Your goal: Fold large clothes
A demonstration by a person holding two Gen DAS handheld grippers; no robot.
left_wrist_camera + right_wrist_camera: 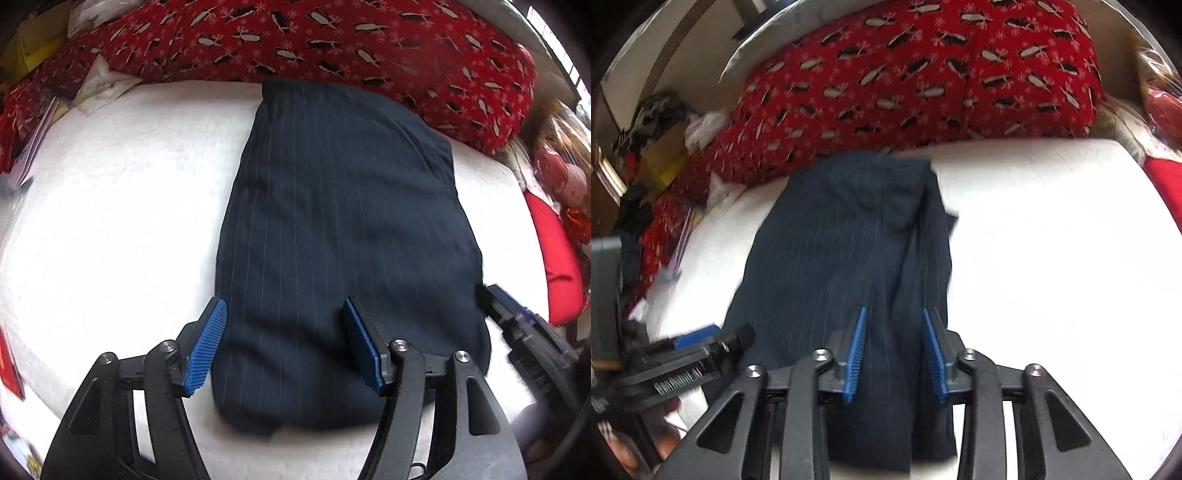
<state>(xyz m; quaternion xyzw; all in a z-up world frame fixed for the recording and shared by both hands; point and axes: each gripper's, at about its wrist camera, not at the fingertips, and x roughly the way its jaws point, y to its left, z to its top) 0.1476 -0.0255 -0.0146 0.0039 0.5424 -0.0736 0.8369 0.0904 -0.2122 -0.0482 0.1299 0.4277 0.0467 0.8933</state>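
A dark navy pinstriped garment point(332, 229) lies folded into a long strip on the white bed point(110, 221). My left gripper point(286, 338) hangs open over its near end. The left pad point(207, 347) is at the cloth's left edge and the right pad point(364, 347) is above the cloth, with nothing gripped. In the right wrist view the garment point(842, 251) runs away from me, with a raised fold along its right side. My right gripper point(894, 352) stands partly open over that fold, its pads on either side without pinching it. Each gripper shows in the other's view: the right gripper point(517, 317) and the left gripper point(701, 341).
A bulky red quilt with a penguin print point(332, 40) lies along the far edge of the bed. Papers, plastic bags and boxes point(665, 147) are piled at the far left. A red cushion point(557, 258) sits at the right. A hand point(666, 435) holds the left gripper.
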